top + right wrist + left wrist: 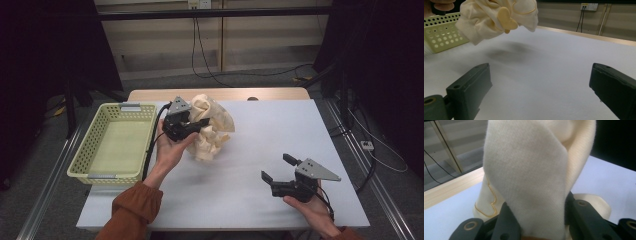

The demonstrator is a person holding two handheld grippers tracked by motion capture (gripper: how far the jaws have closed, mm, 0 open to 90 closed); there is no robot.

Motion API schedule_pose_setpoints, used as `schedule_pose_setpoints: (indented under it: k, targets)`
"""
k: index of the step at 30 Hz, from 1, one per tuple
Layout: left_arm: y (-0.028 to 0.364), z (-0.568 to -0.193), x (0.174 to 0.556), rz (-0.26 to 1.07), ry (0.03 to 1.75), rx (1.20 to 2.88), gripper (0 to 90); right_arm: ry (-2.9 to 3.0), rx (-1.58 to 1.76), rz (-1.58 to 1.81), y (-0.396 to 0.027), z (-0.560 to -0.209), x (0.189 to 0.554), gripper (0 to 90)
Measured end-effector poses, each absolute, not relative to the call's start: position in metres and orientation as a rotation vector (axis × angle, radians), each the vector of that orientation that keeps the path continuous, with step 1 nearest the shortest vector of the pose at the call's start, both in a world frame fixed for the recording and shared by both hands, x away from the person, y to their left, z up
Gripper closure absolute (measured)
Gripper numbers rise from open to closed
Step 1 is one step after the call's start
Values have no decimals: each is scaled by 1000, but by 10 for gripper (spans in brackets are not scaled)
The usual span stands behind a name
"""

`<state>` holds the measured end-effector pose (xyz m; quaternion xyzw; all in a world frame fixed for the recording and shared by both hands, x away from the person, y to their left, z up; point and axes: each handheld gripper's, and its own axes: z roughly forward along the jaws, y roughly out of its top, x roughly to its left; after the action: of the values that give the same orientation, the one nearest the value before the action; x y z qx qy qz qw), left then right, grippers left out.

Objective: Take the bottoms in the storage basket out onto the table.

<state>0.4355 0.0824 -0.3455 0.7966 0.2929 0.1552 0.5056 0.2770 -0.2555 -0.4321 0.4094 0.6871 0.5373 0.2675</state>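
A cream cloth (210, 127) with a thin yellow stitched outline hangs bunched above the white table (260, 150), just right of the basket. My left gripper (197, 125) is shut on it; in the left gripper view a fold of the cloth (531, 185) is pinched between the two black jaws. The right gripper view shows the cloth (496, 17) off the table with its shadow below. My right gripper (275, 167) rests low near the front right of the table, open, with nothing between its jaws (539, 87).
A pale green perforated basket (80, 150) stands at the table's left edge with nothing visible in it. A wooden strip (220, 94) runs along the table's far edge. Cables hang from a wall socket (199, 4) behind. Metal rails flank both sides.
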Motion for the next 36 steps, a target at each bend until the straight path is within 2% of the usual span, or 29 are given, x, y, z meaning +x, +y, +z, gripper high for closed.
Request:
schedule_pose_setpoints:
  k: [22,36]
  targets:
    - [76,-378,451,381,794,1996,711,1854,1104,1448,-256,-432,277,37]
    - [59,-394,448,358,733,2083,699,1855,1100,1447,-257,-432,276,37]
